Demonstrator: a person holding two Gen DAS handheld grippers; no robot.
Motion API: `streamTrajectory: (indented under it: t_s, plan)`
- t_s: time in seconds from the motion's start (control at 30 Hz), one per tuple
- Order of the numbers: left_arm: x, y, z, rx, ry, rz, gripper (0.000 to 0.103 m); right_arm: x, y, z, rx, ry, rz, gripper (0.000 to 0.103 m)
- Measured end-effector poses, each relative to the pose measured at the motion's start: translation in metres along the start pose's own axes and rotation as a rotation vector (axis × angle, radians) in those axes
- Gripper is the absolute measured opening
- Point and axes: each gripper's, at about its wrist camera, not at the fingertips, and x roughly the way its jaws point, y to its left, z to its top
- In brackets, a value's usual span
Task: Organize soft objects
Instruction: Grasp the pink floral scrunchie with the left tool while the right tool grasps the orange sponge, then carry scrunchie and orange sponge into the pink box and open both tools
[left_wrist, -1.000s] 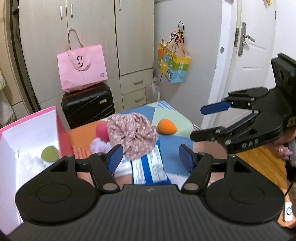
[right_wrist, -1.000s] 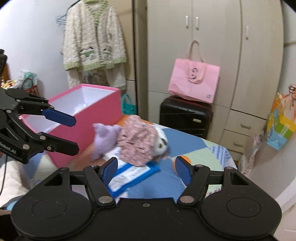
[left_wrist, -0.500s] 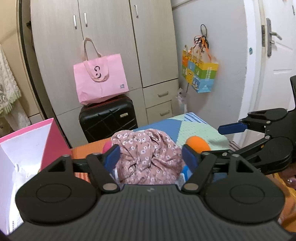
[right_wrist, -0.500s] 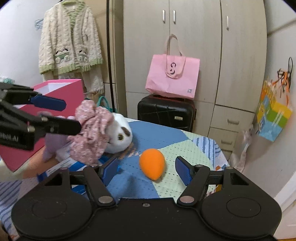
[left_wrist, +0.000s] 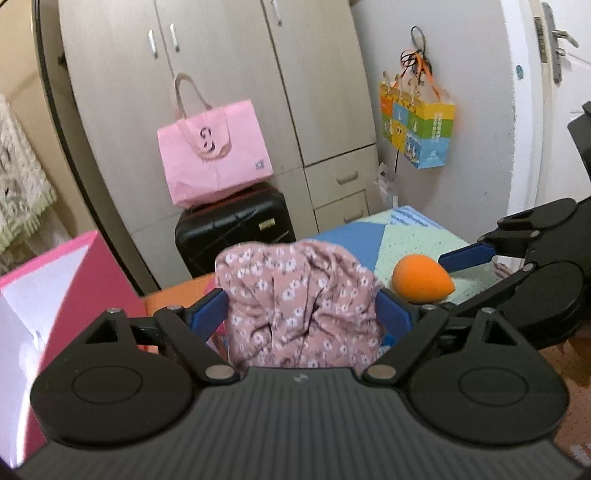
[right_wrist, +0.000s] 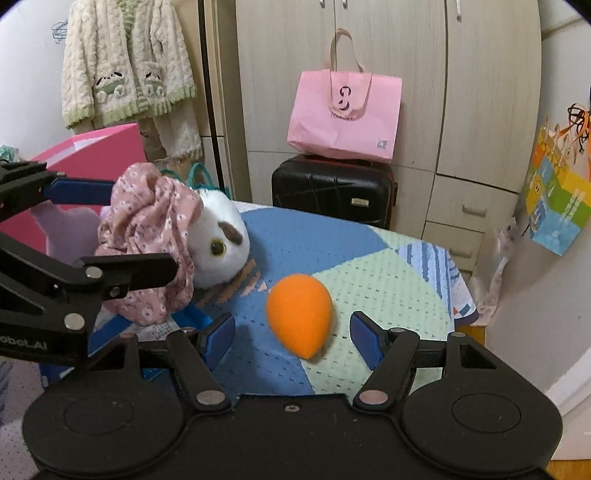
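Floral cloth (left_wrist: 301, 295) flanked by left gripper (left_wrist: 301, 314), jaws opening; orange sponge (right_wrist: 299, 319) framed by right gripper (right_wrist: 292, 338), jaws apart, untouched.

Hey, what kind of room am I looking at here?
Probably a bedroom at home: a tall wardrobe with drawers, a knitted cardigan hanging on the wall, and a black suitcase parked against the cupboards.

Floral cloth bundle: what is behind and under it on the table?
In the right wrist view, behind the floral cloth bundle a white plush toy pokes out, with a lilac plush further left. A blue-edged flat packet shows under it; the rest is covered.
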Motion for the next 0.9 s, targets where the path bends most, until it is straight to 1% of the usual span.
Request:
streamTrajectory:
  t_s: [0.03, 0.07, 0.1, 0.13, 0.17, 0.2, 0.23, 0.27, 0.33, 0.43, 0.5, 0.57, 0.67, 0.73, 0.9]
  plan:
    - [0.001, 0.001, -0.002, -0.008, 0.009, 0.0, 0.078, 0.001, 0.0, -0.001, 0.0, -0.004, -0.003, 0.073]
    - [0.002, 0.002, -0.004, -0.014, 0.016, 0.002, 0.067, 0.001, 0.0, -0.001, -0.002, -0.007, -0.004, 0.073]
    - [0.003, 0.002, -0.004, -0.015, 0.02, 0.006, 0.059, 0.002, 0.0, -0.002, -0.003, -0.008, -0.007, 0.072]
    - [0.003, 0.003, -0.005, -0.012, 0.025, 0.01, 0.049, 0.002, 0.001, -0.002, -0.004, -0.01, -0.011, 0.069]
    - [0.003, 0.004, -0.006, -0.013, 0.027, 0.009, 0.043, 0.003, 0.001, -0.002, -0.003, -0.012, -0.015, 0.064]
    - [0.003, 0.005, -0.007, -0.016, 0.024, 0.006, 0.037, 0.003, 0.001, -0.002, 0.001, -0.011, -0.017, 0.053]
    - [0.002, 0.006, -0.007, -0.026, 0.024, 0.007, 0.029, 0.004, 0.0, -0.002, 0.016, -0.008, -0.017, 0.042]
    - [0.001, 0.008, -0.007, -0.047, 0.025, 0.014, 0.027, 0.003, -0.001, -0.002, 0.044, -0.004, -0.02, 0.041]
    - [-0.002, 0.014, -0.008, -0.078, 0.014, 0.005, 0.022, 0.0, -0.002, -0.001, 0.085, -0.009, -0.01, 0.04]
    - [-0.009, 0.024, -0.009, -0.134, -0.003, -0.034, 0.017, -0.009, 0.007, -0.004, 0.084, -0.034, -0.01, 0.039]
    - [-0.015, 0.028, -0.01, -0.163, -0.022, -0.054, 0.016, -0.014, 0.012, -0.005, 0.086, -0.047, -0.019, 0.04]
    - [-0.021, 0.03, -0.011, -0.166, -0.045, -0.057, 0.016, -0.019, 0.015, -0.007, 0.108, -0.056, -0.021, 0.04]
    - [-0.034, 0.033, -0.013, -0.186, -0.077, -0.063, 0.016, -0.027, 0.016, -0.01, 0.162, -0.039, -0.046, 0.04]
    - [-0.045, 0.038, -0.015, -0.208, -0.104, -0.073, 0.016, -0.035, 0.018, -0.012, 0.193, -0.045, -0.038, 0.04]
    - [-0.068, 0.047, -0.018, -0.235, -0.13, -0.092, 0.016, -0.053, 0.032, -0.019, 0.198, -0.046, -0.043, 0.04]
